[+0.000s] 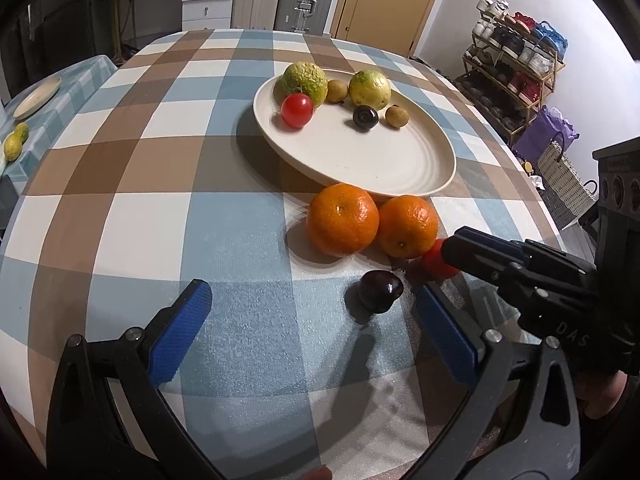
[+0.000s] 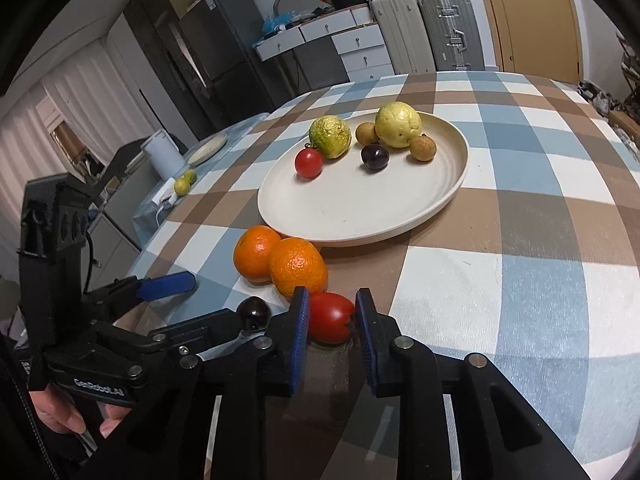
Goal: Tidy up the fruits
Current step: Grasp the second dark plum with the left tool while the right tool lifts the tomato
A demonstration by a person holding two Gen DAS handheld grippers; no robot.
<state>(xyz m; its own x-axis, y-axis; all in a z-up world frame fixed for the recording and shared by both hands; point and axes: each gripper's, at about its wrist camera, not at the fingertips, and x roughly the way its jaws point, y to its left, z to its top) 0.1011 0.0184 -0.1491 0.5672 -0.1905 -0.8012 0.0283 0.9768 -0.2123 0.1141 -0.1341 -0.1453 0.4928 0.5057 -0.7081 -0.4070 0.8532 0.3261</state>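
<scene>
A cream plate (image 1: 360, 168) (image 2: 360, 212) holds two green-yellow guavas (image 1: 306, 78), a red tomato (image 1: 297, 110), a dark plum (image 1: 365, 117) and two small brown fruits. Two oranges (image 1: 342, 224) (image 2: 298, 266) lie on the checked cloth in front of the plate. My left gripper (image 1: 312, 292) is open, with a dark plum (image 1: 380, 290) (image 2: 253, 312) just inside its right finger. My right gripper (image 2: 332, 308) has its blue pads on both sides of a red tomato (image 2: 330, 322) (image 1: 436, 260) resting on the cloth; contact looks close on both sides.
The round table has a blue, brown and white checked cloth (image 1: 160, 200). A side table at the left holds a second plate (image 1: 36, 98) and small yellow-green fruits (image 1: 14, 142). A shoe rack (image 1: 516, 68), suitcases and drawers stand beyond the table.
</scene>
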